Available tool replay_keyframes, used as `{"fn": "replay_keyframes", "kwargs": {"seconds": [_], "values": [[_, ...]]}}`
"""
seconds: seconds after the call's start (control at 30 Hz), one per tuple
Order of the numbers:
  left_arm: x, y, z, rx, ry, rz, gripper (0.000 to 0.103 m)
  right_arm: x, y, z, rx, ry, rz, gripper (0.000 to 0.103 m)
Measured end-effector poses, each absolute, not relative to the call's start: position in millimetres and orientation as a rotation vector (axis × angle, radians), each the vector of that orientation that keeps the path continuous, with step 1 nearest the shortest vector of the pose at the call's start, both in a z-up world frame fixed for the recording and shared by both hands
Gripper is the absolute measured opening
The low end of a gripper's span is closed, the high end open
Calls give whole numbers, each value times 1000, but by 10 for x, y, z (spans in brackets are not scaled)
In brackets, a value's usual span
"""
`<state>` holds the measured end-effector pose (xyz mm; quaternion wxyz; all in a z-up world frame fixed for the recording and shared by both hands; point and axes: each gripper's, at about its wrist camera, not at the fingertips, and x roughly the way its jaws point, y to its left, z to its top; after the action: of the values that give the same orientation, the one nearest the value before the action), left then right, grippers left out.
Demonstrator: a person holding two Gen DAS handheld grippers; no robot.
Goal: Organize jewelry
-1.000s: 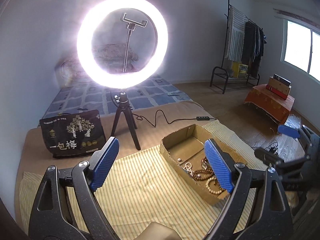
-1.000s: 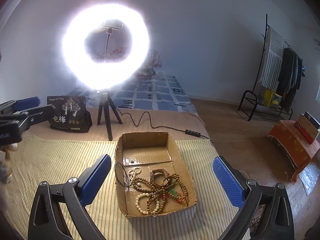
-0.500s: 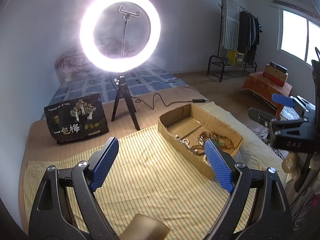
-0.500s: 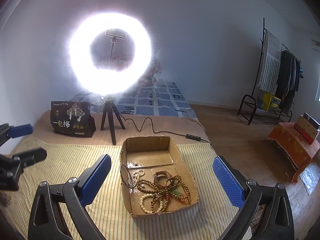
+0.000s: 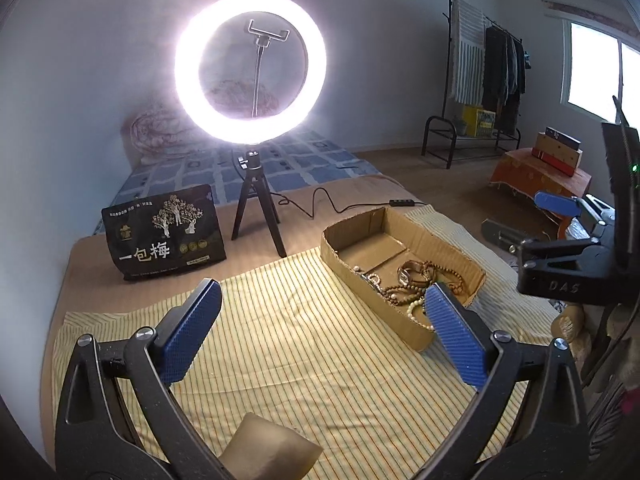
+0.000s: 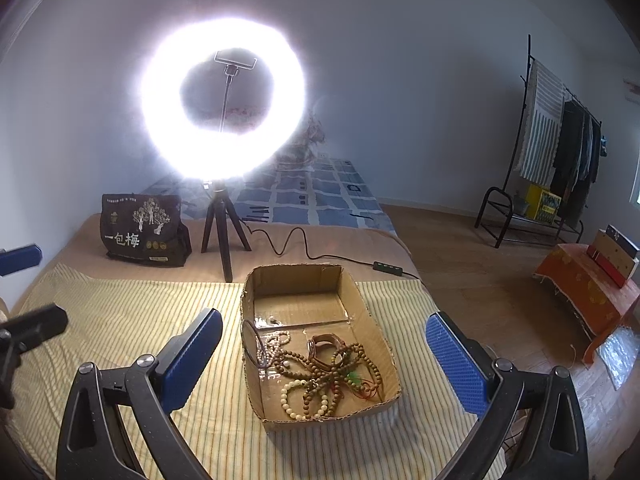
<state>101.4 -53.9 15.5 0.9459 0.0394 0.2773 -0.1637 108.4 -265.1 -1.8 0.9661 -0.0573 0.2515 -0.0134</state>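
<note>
Wooden bead bracelets (image 6: 320, 376) lie tangled at the near end of the cardboard box (image 6: 372, 308); both the left gripper (image 5: 322, 334) and the right gripper (image 6: 324, 354) hover spread wide, empty. This fits either gathering or sorting.

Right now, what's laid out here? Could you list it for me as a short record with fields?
Surface: striped yellow cloth
Container: open cardboard box
Contents: tangled bead bracelets, all at the box's near end
Behind the box: lit ring light on a tripod, black printed bag
Left gripper: open, empty
Right gripper: open, empty, facing the box
</note>
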Motion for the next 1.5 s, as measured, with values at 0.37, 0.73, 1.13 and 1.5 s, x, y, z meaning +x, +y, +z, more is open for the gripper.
{"fn": "replay_keyframes", "kwargs": {"seconds": [0.37,0.73,1.13,1.5], "values": [[1028,-564,146,82,571,-325,103,1112,-2668,-44,-118,518,-32,103],[1029,-577,149,86,564,-323,103,1120,-2687,-48,-109,527,-33,103],[1019,-592,172,86,558,-327,103,1119,-2707,-53,-106,527,-38,103],[1019,-595,168,88,556,-328,103,1123,-2706,-55,-106,527,-40,103]]}}
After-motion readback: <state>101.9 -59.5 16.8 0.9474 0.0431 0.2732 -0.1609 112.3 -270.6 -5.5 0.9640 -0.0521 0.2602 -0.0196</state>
